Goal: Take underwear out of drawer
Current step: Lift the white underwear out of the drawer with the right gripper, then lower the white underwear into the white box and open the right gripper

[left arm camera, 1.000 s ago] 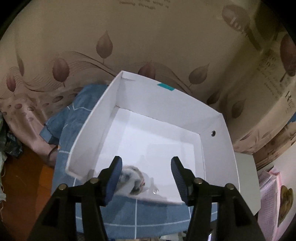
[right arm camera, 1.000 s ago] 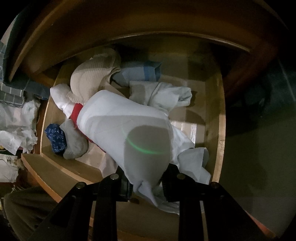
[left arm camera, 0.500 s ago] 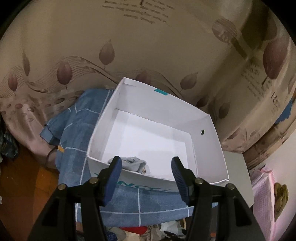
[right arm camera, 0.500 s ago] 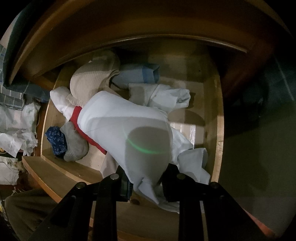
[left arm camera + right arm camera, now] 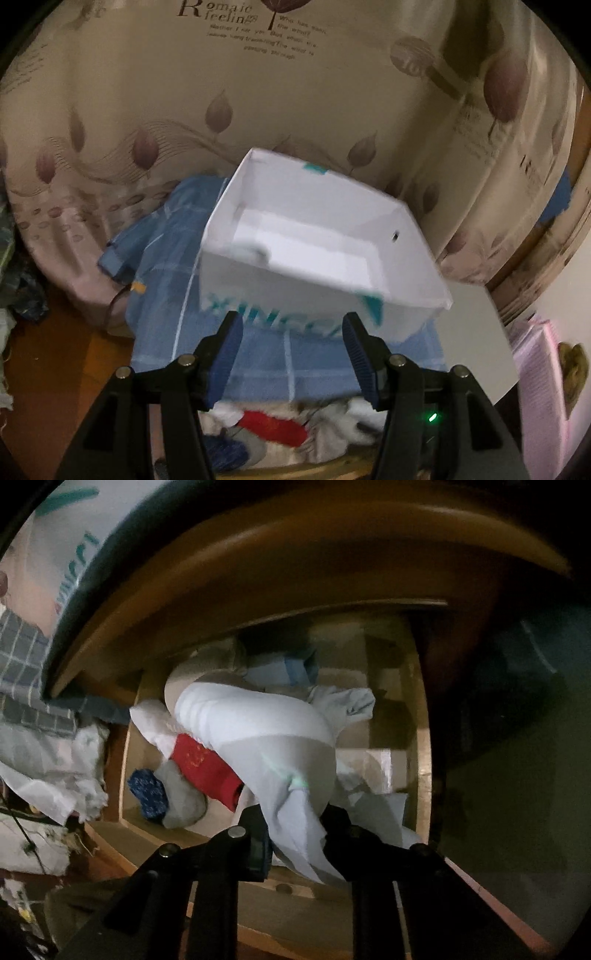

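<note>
We see the right gripper (image 5: 295, 834) clamped on a smooth, pale white underwear (image 5: 258, 738) garment, its jaws having just closed on the bunched near end. The fabric drapes over the open wooden drawer (image 5: 423, 746), above a red cloth (image 5: 207, 771) and grey bundle (image 5: 181, 801). The left gripper (image 5: 291, 354), ribbed blue pads parted with nothing between, faces a white cardboard box (image 5: 406, 266) on blue checked fabric (image 5: 166, 273).

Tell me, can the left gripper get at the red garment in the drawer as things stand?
Probably yes. The left gripper is open and empty, and the red garment lies uncovered just below its fingertips at the front of the drawer, beside the white underwear the right gripper holds.
</note>
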A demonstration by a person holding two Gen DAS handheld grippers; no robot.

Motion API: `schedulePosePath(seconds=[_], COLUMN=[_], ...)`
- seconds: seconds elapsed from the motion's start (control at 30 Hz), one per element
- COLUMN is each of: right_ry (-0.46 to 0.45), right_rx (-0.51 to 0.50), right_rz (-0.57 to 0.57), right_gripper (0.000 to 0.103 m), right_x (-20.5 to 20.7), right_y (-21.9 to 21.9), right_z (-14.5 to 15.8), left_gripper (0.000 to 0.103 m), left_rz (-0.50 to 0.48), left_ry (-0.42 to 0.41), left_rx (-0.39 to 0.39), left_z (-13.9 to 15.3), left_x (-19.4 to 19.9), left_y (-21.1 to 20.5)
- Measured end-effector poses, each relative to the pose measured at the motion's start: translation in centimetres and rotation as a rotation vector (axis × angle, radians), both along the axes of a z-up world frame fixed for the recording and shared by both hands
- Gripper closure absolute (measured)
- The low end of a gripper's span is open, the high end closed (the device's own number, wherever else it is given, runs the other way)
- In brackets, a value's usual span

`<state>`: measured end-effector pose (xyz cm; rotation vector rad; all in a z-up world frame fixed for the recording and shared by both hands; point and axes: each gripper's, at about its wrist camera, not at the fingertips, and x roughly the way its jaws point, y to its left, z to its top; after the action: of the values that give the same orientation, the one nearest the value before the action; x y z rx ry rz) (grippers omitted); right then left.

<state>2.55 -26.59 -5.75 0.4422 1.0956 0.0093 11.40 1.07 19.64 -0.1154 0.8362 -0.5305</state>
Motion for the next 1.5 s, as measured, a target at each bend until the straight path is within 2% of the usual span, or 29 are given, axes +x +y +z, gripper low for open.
schedulePosePath(seconds=[0.17, 0.3, 0.47, 0.57, 0.63, 0.8, 0.9, 0.97, 1.07, 1.17, 1.3, 1.4, 1.5], right_ry=[-0.030, -0.038, -0.046, -0.070, -0.089, -0.156, -0.203, -0.243, -0.330, -0.425, -0.533, -0.544, -0.530], right_rx=[0.018, -0.031, -0.083, -0.113, -0.122, -0.123, -0.091, -0.079, -0.110, -0.138, -0.219, -0.279, -0.359], right_rz=[-0.002, 0.018, 0.050, 0.070, 0.084, 0.112, 0.127, 0.148, 0.168, 0.168, 0.155, 0.146, 0.146], right_gripper=[0.088, 0.089, 0.089, 0.089, 0.089, 0.089, 0.089, 0.089, 0.089, 0.089, 0.089, 0.089, 0.089], right_x=[-0.4, -0.8, -2.0, -3.2, -4.0, -5.7, -6.8, -7.4, -8.2, -7.9, -4.5, 0.1, 5.1], right_y=[0.1, 1.4, 3.1, 3.6, 4.1, 5.3, 6.0, 6.7, 7.8, 8.0, 8.5, 9.0, 9.3], right_z=[1.1, 2.3, 4.4, 6.5, 8.2, 12.9, 16.0, 18.7, 23.7, 28.5, 33.9, 35.8, 36.4], left_gripper=[0.045, 0.045, 0.045, 0.045, 0.045, 0.045, 0.045, 0.045, 0.045, 0.045, 0.045, 0.045, 0.045], left_rz=[0.073, 0.174, 0.319, 0.338, 0.348, 0.383, 0.437, 0.462, 0.485, 0.497, 0.501, 0.515, 0.525], left_ry=[-0.015, 0.010, 0.075, 0.166, 0.191, 0.177, 0.210, 0.203, 0.186, 0.210, 0.248, 0.257, 0.253], left_rx=[0.094, 0.154, 0.098, 0.038, 0.053, 0.128, 0.083, 0.054, 0.043, 0.040, 0.028, 0.006, -0.001], left_z=[-4.9, -9.4, -14.5, -17.2, -18.8, -19.5, -20.1, -19.9, -19.3, -19.4, -19.7, -19.9, -19.7], left_x=[-3.6, -4.9, -4.8, -4.2, -4.2, -3.9, -3.8, -3.6, -3.7, -3.8, -3.7, -3.5, -3.6], left_y=[2.1, 3.8, 5.6, 5.6, 5.7, 6.4, 7.8, 8.3, 8.9, 9.2, 9.5, 10.0, 10.3])
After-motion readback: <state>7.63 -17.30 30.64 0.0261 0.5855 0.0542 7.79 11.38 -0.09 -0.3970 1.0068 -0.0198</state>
